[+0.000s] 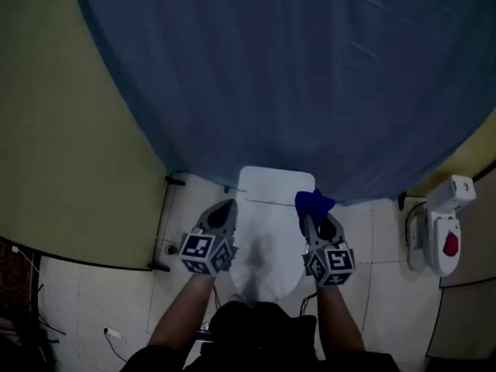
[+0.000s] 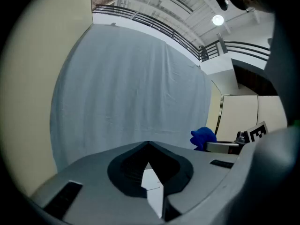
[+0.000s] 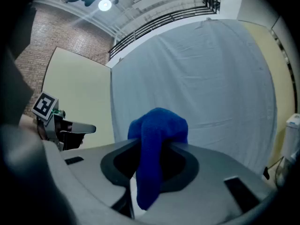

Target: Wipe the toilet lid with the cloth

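Right hand-held gripper (image 3: 157, 145) clamps the cloth (image 3: 158, 125); left hand-held gripper (image 2: 149, 144) closed.

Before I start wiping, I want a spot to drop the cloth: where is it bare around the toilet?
The lid is bare down the middle, between the left tongs and the right tongs with the cloth. Bare tiles run right to the white unit. The left strip, by the wall, is narrower.
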The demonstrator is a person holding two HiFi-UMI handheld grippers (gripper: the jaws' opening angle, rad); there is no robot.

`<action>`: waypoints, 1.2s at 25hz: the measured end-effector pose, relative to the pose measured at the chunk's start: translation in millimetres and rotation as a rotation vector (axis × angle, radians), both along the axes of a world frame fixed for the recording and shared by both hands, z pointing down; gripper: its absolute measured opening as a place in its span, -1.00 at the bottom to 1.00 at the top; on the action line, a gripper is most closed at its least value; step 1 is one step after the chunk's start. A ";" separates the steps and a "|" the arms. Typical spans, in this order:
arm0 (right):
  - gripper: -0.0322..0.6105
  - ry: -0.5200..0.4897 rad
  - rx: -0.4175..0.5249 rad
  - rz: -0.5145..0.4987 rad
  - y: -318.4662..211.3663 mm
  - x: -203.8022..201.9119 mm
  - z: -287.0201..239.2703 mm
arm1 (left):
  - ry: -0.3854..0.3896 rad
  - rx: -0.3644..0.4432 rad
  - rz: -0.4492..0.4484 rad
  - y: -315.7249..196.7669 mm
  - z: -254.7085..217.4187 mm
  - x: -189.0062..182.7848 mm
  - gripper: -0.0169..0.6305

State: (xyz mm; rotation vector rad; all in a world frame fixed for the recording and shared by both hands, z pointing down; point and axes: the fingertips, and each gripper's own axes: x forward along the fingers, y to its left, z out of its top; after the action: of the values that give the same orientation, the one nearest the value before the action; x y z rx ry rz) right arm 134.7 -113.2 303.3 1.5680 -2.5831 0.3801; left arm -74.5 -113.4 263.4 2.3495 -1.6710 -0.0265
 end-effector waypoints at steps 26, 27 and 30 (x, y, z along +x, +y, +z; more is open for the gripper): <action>-0.58 -0.070 -0.516 -0.147 -103.9 -179.8 304.7 | -0.072 -0.417 -0.044 -80.3 247.2 -77.5 -0.98; -0.58 -0.065 -0.530 -0.153 -111.0 -190.4 316.3 | -0.072 -0.427 -0.041 -86.0 255.9 -80.5 -0.98; -0.58 -0.061 -0.568 -0.166 -126.6 -219.5 350.0 | -0.092 -0.454 -0.045 -101.0 280.8 -89.6 -0.98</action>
State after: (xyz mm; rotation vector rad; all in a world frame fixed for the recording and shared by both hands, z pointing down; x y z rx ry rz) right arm -84.8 -239.9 653.3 1.1489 -2.3196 1.0431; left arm -164.1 -214.4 544.2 1.9972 -1.5681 0.4138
